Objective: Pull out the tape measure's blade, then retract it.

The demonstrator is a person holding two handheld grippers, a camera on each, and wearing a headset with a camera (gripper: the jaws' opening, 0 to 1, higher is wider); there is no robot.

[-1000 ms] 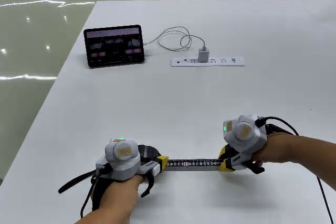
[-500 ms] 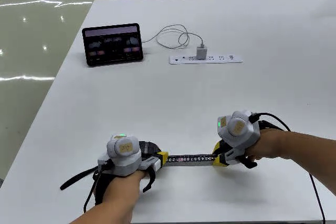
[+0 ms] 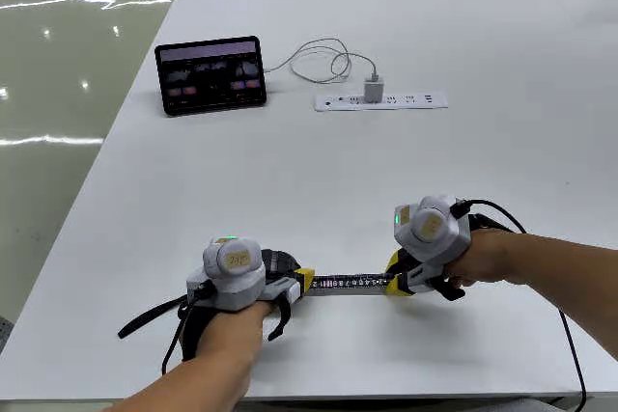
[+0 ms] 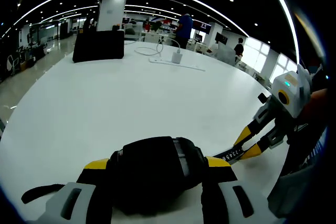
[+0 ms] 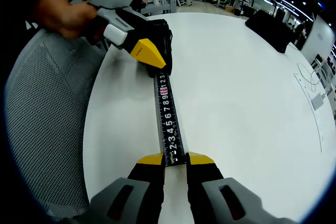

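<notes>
On a white workbench (image 3: pixel 290 180), near the person's edge, the left gripper (image 3: pixel 290 287) (image 4: pixel 157 163) has its yellow-tipped jaws closed around a black tape measure case (image 3: pixel 278 262) (image 4: pixel 157 171) (image 5: pixel 160 35), which rests on the tabletop. A black wrist strap (image 3: pixel 150 315) (image 4: pixel 39 192) trails from the case to its left.

A short length of tape measure blade (image 3: pixel 348 283) (image 5: pixel 168 119) (image 4: pixel 231 155), printed with numbers, runs flat along the table to the right of the case. At its free end, well apart from the case, the right gripper (image 3: pixel 398 284) (image 5: pixel 175 159) has its jaws nearly together, pinching the blade's tip between the yellow tips.

Far beyond the case, slightly left, a tablet (image 3: pixel 211 76) stands propped with its screen lit. Far beyond the case to the right lies a white power strip (image 3: pixel 381 100) with a white charger (image 3: pixel 373 86) plugged in. A looped white cable (image 3: pixel 314 63) links the charger to the tablet.
</notes>
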